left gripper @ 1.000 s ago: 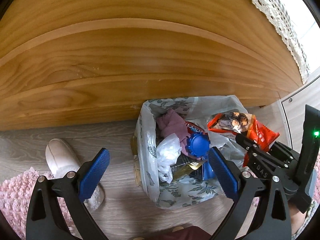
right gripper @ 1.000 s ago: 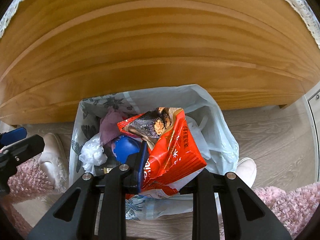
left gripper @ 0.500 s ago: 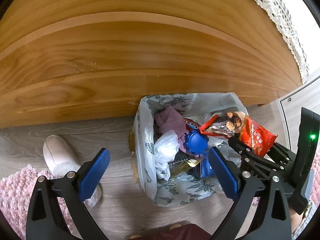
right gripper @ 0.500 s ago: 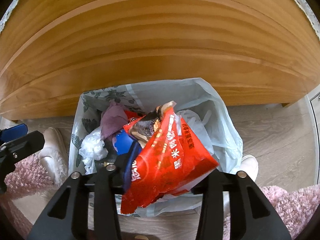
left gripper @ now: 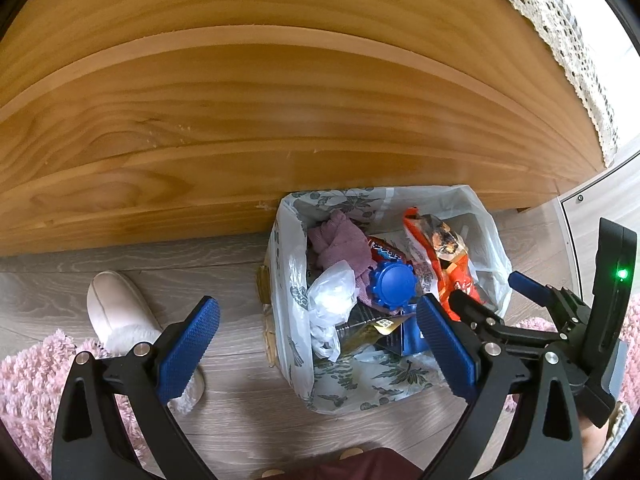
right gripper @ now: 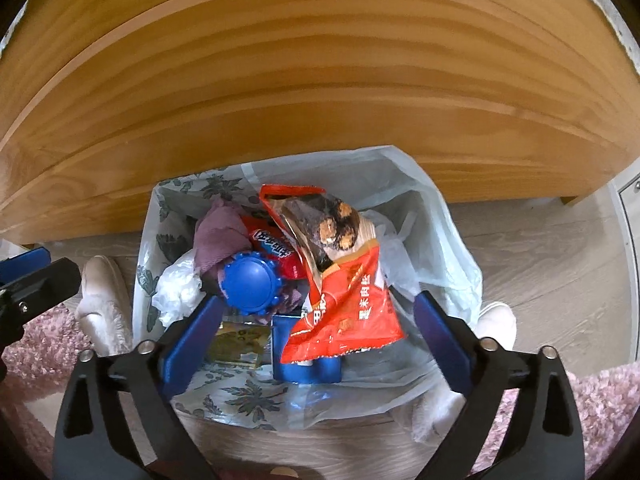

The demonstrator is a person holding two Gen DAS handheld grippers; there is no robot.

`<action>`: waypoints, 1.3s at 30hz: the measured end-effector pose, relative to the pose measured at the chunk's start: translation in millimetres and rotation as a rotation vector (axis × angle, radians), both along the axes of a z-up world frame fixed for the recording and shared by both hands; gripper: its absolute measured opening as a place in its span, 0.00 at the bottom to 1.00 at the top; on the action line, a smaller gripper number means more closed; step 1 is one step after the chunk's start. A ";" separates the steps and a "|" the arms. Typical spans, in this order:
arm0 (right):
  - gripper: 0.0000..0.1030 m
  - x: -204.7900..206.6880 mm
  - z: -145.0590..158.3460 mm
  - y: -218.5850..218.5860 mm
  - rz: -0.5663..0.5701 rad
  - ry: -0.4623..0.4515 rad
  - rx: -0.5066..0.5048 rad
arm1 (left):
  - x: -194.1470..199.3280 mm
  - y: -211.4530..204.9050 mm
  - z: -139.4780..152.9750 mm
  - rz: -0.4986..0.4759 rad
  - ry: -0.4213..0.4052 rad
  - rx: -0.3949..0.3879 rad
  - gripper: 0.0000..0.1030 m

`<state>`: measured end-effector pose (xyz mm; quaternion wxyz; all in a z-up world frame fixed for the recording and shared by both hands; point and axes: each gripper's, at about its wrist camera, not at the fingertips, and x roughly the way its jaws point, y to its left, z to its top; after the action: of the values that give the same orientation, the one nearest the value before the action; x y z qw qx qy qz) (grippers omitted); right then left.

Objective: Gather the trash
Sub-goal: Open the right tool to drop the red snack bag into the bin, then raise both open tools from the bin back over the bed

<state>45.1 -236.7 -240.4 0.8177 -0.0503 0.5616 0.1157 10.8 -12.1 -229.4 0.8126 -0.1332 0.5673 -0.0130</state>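
**Released: snack bag dropped into bin**

Right gripper (right gripper: 316, 336) jaws just opened wide; snack bag (right gripper: 344, 288), pinched between them a second ago, now lying free on top of the trash in the bin (right gripper: 436, 248), touching neither pad. Standing tilted there, torn top toward the far side, red lower end near the jaws.

Partly hidden under the snack bag: a blue box (right gripper: 304, 364), only its near edge showing. Half buried: a gold packet (right gripper: 240, 340), print too small to read. Bin itself concealed by its liner; only the printed plastic visible. Wooden furniture (left gripper: 240, 120) behind the bin cut off at the frame top.

Counted in the bin: one snack bag, one blue lid (right gripper: 252, 284), one purple cloth (right gripper: 220, 236), one white plastic wad (right gripper: 176, 288), one smaller red wrapper (right gripper: 276, 252), one blue box, one gold packet. On the floor: two slippers, left (left gripper: 120, 312) and right (right gripper: 496, 320), and pink rug (left gripper: 28, 380) at both near corners.

Left gripper (left gripper: 320, 336) open and empty, pointing steeply down just left of the bin's near side. Right gripper likewise steeply down, directly over the bin, seen at the right edge of the left view (left gripper: 492, 300).
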 end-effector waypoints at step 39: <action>0.92 -8.3 19.6 2.6 0.018 -0.092 -0.074 | -8.2 -6.8 27.3 -0.032 -0.098 -0.001 0.93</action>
<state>36.9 -234.1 -220.8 0.8391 -0.0909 0.5270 0.0995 2.6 -18.9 -202.0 0.8391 -0.1239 0.5287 -0.0330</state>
